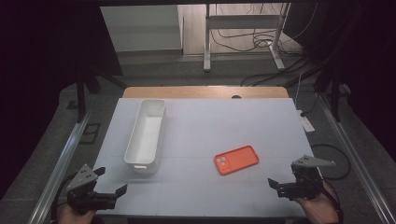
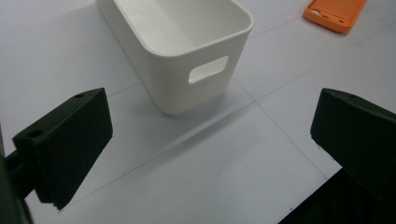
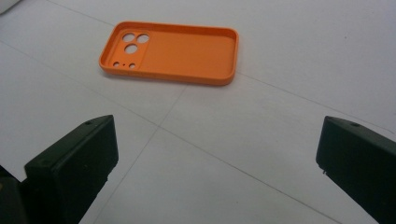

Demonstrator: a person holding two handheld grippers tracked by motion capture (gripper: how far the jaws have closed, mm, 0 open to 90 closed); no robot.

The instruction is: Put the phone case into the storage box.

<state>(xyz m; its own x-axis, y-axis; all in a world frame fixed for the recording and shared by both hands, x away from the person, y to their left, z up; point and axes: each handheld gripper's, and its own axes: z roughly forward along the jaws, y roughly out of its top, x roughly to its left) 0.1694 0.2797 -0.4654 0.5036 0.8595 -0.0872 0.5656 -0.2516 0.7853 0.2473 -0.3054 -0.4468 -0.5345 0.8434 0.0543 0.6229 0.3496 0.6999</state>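
Take the white bin (image 1: 145, 135) as your landmark: it lies long and narrow on the left half of the white table (image 1: 261, 121), its length running away from you, hollow side up with nothing showing inside it. Your left gripper (image 1: 112, 183) sits near the table's front edge, just short of the bin's near end and a little to its left, held in your left hand (image 1: 74, 213); its jaws stand wide apart with nothing between them. In the left gripper view, the left gripper (image 2: 210, 144) looks at the bin's (image 2: 187, 51) near end wall with its slot handle cutout, bare table between the jaws. The orange phone case (image 1: 236, 159) lies flat to the right of the bin, level with its near end and well apart from it, open side up, with its camera cutouts at the end nearer the bin. Your right gripper (image 1: 273, 184) is farther right again of the bin, beyond the case and nearer the front edge, held in your right hand (image 1: 320, 207); it too is released, jaws spread and gripping nothing. In the right gripper view, the right gripper (image 3: 215, 158) points at the case (image 3: 170, 52), which lies ahead of the jaws and clear of them, touching neither.
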